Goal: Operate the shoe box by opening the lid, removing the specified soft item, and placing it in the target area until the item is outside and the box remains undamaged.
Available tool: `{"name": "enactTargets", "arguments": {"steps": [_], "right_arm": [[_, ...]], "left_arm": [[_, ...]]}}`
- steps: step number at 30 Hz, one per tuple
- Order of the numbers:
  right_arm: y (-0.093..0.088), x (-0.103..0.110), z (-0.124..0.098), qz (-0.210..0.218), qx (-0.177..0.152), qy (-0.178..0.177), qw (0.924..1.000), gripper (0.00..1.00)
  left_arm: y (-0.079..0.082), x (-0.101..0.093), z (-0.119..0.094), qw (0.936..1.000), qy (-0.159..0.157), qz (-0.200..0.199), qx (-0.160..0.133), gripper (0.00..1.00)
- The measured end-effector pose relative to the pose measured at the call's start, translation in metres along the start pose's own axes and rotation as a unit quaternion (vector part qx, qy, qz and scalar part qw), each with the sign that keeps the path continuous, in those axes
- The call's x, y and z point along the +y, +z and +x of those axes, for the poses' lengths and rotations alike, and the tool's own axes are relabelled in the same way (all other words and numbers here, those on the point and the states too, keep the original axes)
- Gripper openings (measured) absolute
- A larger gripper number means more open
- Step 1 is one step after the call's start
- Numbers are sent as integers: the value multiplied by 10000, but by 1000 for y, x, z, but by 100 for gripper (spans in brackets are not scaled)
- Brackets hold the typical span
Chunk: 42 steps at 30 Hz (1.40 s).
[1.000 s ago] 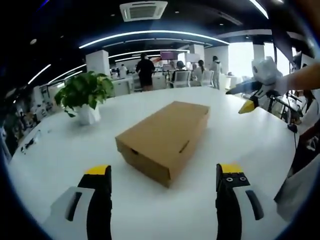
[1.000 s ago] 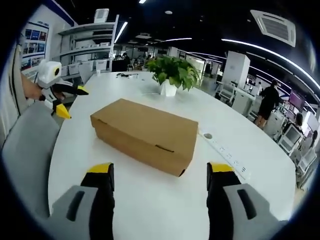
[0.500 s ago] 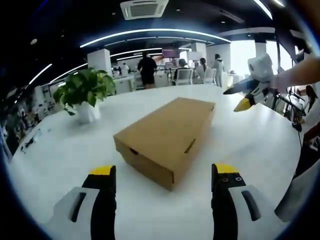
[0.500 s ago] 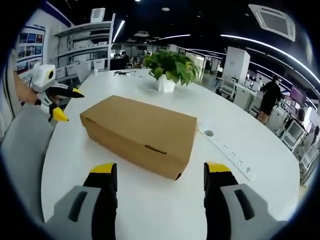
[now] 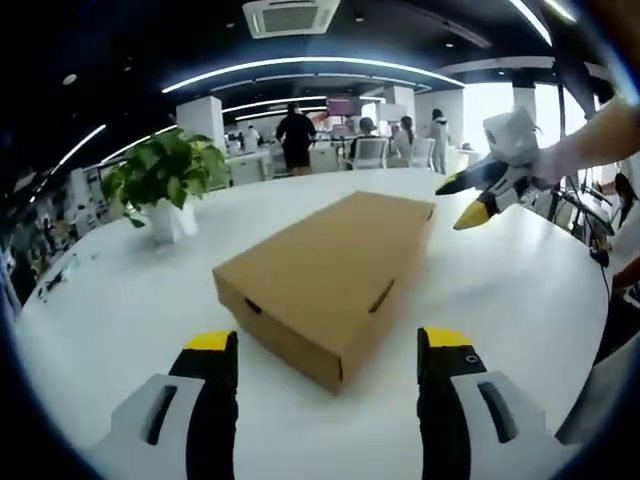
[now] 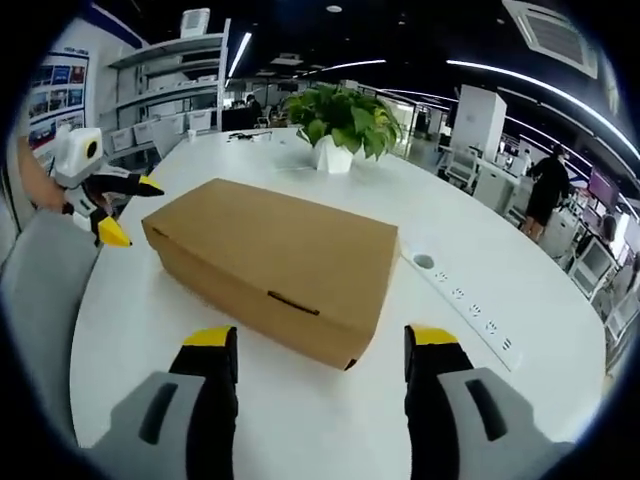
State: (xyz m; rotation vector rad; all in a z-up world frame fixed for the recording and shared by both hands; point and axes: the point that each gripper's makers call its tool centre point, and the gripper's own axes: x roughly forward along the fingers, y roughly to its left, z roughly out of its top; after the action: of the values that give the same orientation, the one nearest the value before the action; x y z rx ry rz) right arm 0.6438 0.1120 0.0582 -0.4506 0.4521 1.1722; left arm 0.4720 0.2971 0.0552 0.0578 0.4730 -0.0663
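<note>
— Any writing on the box (image 5: 325,280)?
— None readable: plain brown card, lid shut, a slot in the side wall. Lies on the white table (image 5: 110,300), ahead of both grippers.
— Left gripper (image 5: 328,345)?
— Jaws spread wide, nothing between them, just short of a box corner. Seen again in the right gripper view (image 6: 118,210), off the far end of the box, yellow tips apart.
— Right gripper (image 6: 322,340)?
— Also wide and empty, facing the long side of the box (image 6: 275,260). From the left gripper view, hangs beyond the far right corner of the box (image 5: 465,200), tips parted, not touching it.
— Anything different between views?
— Right gripper view: power strip (image 6: 465,305) right of the box, posters on the wall at far left, text too small to read. Left gripper view: people standing far behind the box. Plant (image 6: 340,120) in a white pot beyond the box, also in the left gripper view (image 5: 160,180).
</note>
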Motion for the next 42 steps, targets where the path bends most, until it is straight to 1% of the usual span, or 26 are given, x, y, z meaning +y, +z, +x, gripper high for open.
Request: {"name": "enactTargets", "arguments": {"steps": [4,11,17,19,21,24,27,29,30,31,42], "right_arm": [[2,-4,8,23,-11,-16,10000,62],[-2,-8,21,70,79,44,9999,59],[-4,-2,28,149,165,125,9997,57],[-2,-1,29,177,144,151,9996,57],[-3,0,30,174,158,176,9996,58],[-5,2,30,160,200,237,9994,56],[-5,3,31,159,192,282,9993,55],[-4,6,31,151,191,363,9990,52],[-5,8,32,187,207,381,9989,52],[-5,8,33,143,206,376,9990,52],[-6,7,34,264,228,298,9989,52]], "left_arm": [[-1,0,6,10000,29,-5,26,71],[-2,-4,19,10000,23,10,84,69],[-2,-4,27,9999,34,-27,109,67],[-2,-3,29,9999,60,-42,124,66],[-2,-2,31,9999,107,-57,118,65],[-2,1,32,9996,195,-122,146,62],[-2,2,32,9995,218,-144,151,62],[-2,2,32,9995,228,-137,148,62],[-2,1,32,9995,237,-129,146,62],[-1,2,33,9995,237,-125,143,62],[-2,2,32,9996,194,-118,191,60]]}}
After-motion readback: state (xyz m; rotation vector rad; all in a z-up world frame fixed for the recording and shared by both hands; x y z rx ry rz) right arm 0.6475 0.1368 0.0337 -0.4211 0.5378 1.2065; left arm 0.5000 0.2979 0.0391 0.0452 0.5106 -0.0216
